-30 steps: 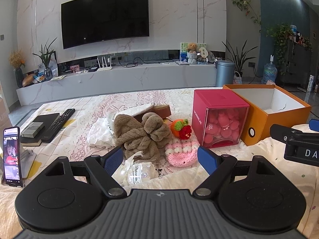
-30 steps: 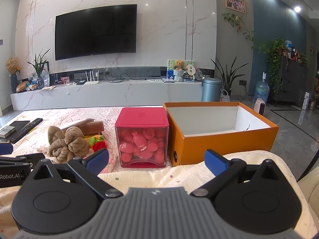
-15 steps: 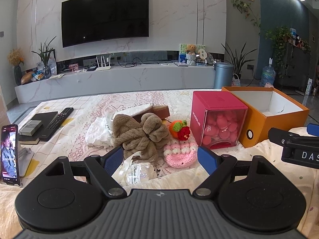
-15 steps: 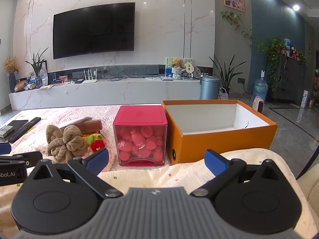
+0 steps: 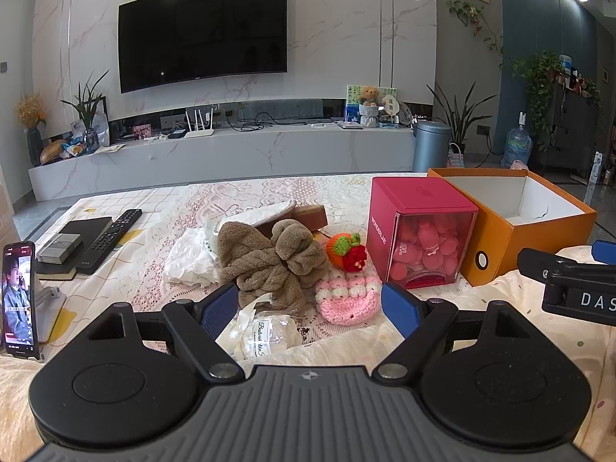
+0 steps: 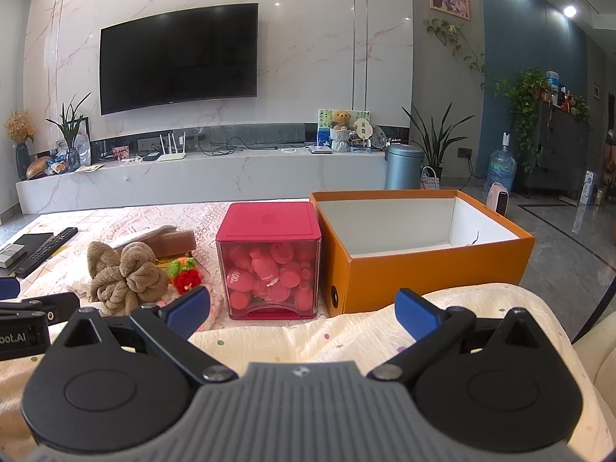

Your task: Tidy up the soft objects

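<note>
Risk lies at twelve o'clock of the released left hand-held gripper [image 5: 310, 304]: grabbing the brown towel [image 5: 269, 261] could drag the crochet pouch [image 5: 346, 296] along; right hand-held gripper [image 6: 302, 310] equally released.

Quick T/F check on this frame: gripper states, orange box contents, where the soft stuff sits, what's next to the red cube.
1. Both the left gripper and right gripper are open and hold nothing. True.
2. The orange cardboard box already holds the brown knotted towel. False: the visible interior is bare; the towel lies on the lace cloth.
3. The red-lidded clear cube of pink items stands beside the orange box. True.
4. The pink crocheted piece sits on the cube. False: it lies on the cloth.
</note>
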`<state>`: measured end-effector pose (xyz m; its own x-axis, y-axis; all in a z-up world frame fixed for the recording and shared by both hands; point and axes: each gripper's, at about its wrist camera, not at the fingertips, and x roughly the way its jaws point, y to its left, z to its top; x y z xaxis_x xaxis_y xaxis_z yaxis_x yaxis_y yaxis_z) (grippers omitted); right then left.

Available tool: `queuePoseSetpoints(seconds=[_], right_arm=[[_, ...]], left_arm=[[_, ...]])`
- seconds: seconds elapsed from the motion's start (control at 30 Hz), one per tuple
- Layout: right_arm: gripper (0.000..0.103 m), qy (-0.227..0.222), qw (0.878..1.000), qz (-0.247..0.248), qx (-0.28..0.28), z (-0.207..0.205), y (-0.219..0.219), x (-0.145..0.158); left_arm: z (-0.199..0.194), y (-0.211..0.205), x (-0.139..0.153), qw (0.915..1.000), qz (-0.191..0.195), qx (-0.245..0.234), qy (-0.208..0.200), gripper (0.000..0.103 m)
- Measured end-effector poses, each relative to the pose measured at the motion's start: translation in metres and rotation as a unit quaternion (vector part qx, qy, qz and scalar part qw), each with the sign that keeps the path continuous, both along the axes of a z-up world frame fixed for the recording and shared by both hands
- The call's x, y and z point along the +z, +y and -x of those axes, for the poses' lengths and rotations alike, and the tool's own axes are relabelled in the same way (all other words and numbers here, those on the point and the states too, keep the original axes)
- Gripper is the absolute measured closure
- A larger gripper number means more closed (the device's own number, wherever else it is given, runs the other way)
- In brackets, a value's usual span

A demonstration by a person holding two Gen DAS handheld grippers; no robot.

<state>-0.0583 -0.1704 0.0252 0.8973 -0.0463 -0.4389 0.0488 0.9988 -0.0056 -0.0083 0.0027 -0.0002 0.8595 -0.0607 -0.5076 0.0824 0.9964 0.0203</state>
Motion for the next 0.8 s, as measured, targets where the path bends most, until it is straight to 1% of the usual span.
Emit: queuePoseSetpoints(seconds=[0.8], right_arm=[[0.003, 0.010, 1.000, 0.005, 0.000, -0.0012, 0.0008, -0.0021]], left_arm=[[0.0002, 0.0001, -0.0003, 1.0000, 0.001, 0.000, 0.000, 0.005]])
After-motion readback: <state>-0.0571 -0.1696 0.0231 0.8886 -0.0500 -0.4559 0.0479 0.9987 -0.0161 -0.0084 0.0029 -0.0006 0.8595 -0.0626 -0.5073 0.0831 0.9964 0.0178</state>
